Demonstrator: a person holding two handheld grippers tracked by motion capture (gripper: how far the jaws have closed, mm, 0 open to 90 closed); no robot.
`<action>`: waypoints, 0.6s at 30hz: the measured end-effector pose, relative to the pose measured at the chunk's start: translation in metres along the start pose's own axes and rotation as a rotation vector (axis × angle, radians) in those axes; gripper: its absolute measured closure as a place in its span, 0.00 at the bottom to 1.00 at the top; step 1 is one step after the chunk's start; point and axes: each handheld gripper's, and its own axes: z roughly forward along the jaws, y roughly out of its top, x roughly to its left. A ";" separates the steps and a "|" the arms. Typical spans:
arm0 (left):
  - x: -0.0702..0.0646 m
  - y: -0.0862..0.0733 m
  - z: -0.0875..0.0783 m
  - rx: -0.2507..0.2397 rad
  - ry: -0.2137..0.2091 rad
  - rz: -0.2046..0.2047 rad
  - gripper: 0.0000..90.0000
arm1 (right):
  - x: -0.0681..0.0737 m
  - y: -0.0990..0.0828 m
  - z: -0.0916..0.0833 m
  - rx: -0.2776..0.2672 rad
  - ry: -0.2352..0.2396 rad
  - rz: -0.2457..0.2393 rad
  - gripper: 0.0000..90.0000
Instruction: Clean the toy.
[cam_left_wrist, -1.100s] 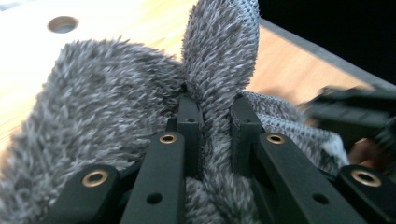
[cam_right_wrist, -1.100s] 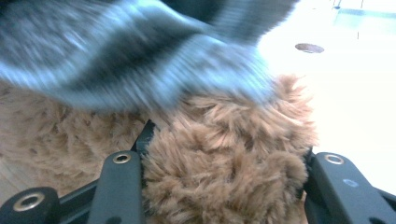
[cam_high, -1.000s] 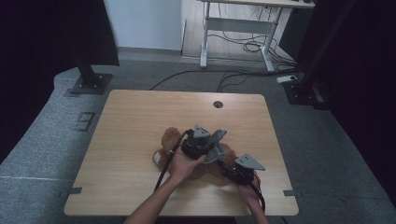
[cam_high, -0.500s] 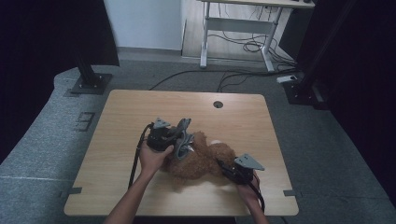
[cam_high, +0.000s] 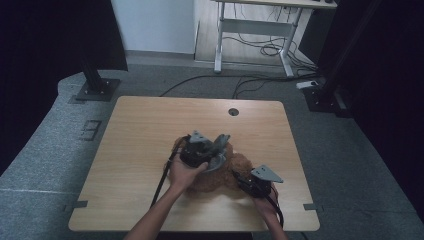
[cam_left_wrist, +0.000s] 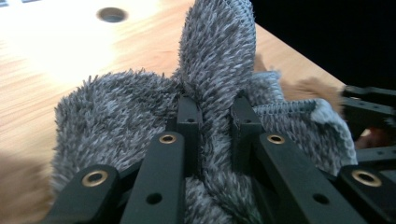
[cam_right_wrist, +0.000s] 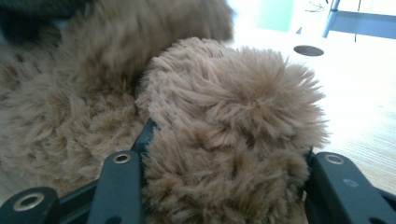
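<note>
A brown plush toy (cam_high: 226, 176) lies on the wooden table (cam_high: 150, 130) near its front. My left gripper (cam_high: 204, 150) hovers over the toy's left part. In the left gripper view my left gripper (cam_left_wrist: 214, 112) is shut on an upright fold of a grey fuzzy cloth (cam_left_wrist: 116, 107), which drapes over the toy (cam_left_wrist: 310, 86). The cloth (cam_high: 218, 162) shows as a grey edge under that gripper in the high view. My right gripper (cam_high: 246, 181) is at the toy's right end. In the right gripper view my right gripper (cam_right_wrist: 224, 154) is shut on a rounded brown furry limb (cam_right_wrist: 233, 107).
A round cable hole (cam_high: 233, 111) sits near the table's far edge. The table's left half and far side are bare wood. Black stand bases (cam_high: 95, 89) and cables (cam_high: 260, 50) lie on the floor beyond the table. The table's front edge is close to both hands.
The left gripper swung left across the toy half a second ago and has come back right, over the toy's middle. The right gripper has stayed put on the toy.
</note>
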 end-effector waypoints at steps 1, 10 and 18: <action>-0.004 0.000 0.004 0.006 0.003 0.013 0.86 | 0.000 0.000 0.000 0.000 0.000 0.000 0.54; 0.022 -0.013 -0.007 0.017 0.066 0.000 0.86 | 0.002 0.000 0.000 -0.002 0.001 -0.007 0.54; 0.067 -0.033 -0.046 0.002 0.161 -0.065 0.86 | 0.001 0.000 0.000 -0.002 0.001 0.000 0.54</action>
